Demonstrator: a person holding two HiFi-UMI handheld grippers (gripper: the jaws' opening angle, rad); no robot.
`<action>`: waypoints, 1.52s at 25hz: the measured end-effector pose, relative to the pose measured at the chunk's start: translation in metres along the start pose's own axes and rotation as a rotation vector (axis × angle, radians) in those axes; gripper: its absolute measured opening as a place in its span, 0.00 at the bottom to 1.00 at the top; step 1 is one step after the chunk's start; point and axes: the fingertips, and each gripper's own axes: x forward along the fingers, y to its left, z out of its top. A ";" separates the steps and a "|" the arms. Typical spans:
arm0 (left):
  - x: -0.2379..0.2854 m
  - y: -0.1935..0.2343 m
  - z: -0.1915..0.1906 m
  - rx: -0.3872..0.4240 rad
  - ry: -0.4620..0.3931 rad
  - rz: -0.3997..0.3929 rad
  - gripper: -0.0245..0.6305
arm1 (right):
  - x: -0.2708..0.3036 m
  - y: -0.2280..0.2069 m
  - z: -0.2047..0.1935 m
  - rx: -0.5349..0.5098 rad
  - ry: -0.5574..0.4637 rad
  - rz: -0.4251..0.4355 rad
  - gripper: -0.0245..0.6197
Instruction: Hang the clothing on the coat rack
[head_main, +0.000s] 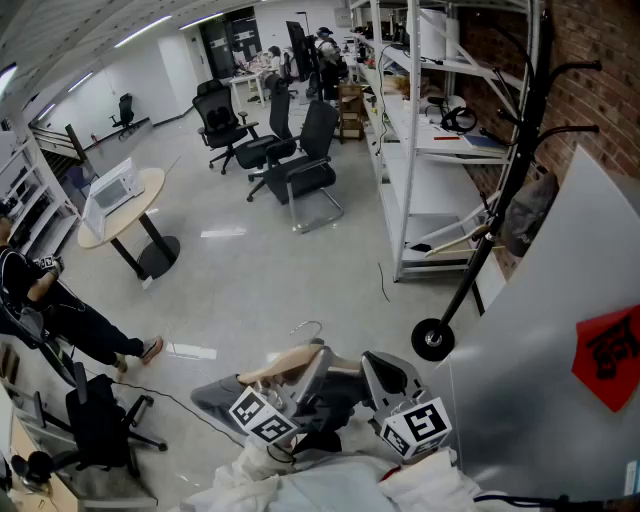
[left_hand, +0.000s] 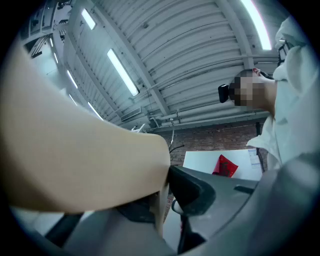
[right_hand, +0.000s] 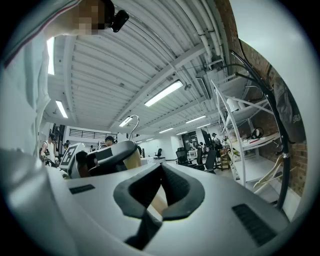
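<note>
A wooden hanger (head_main: 283, 363) with a metal hook (head_main: 305, 328) is held low in the head view, between both grippers. My left gripper (head_main: 308, 365) is shut on one arm of it. In the left gripper view the pale wood (left_hand: 85, 150) fills the left side and meets the black pad (left_hand: 192, 190). My right gripper (head_main: 378, 372) is shut on the hanger too: a strip of wood (right_hand: 159, 202) shows between its pads. Pale fabric (head_main: 330, 490) bunches below the grippers. The black coat rack (head_main: 525, 140) stands to the right, leaning, with a dark garment (head_main: 522, 215) on it.
A white board (head_main: 560, 340) with a red paper (head_main: 608, 355) leans by the rack's round base (head_main: 432, 340). White shelving (head_main: 430, 140) stands behind. Office chairs (head_main: 300, 170) and a round table (head_main: 125, 210) are further out. A seated person (head_main: 60, 310) is at the left.
</note>
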 end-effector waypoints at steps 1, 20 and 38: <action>0.002 0.004 0.000 -0.002 0.002 -0.003 0.17 | 0.005 -0.002 -0.003 0.004 0.002 0.001 0.07; 0.081 0.169 0.019 -0.049 0.027 -0.037 0.17 | 0.169 -0.078 -0.010 -0.011 0.053 -0.037 0.07; 0.105 0.321 0.069 -0.075 0.039 -0.077 0.18 | 0.321 -0.101 -0.020 0.001 0.045 -0.113 0.07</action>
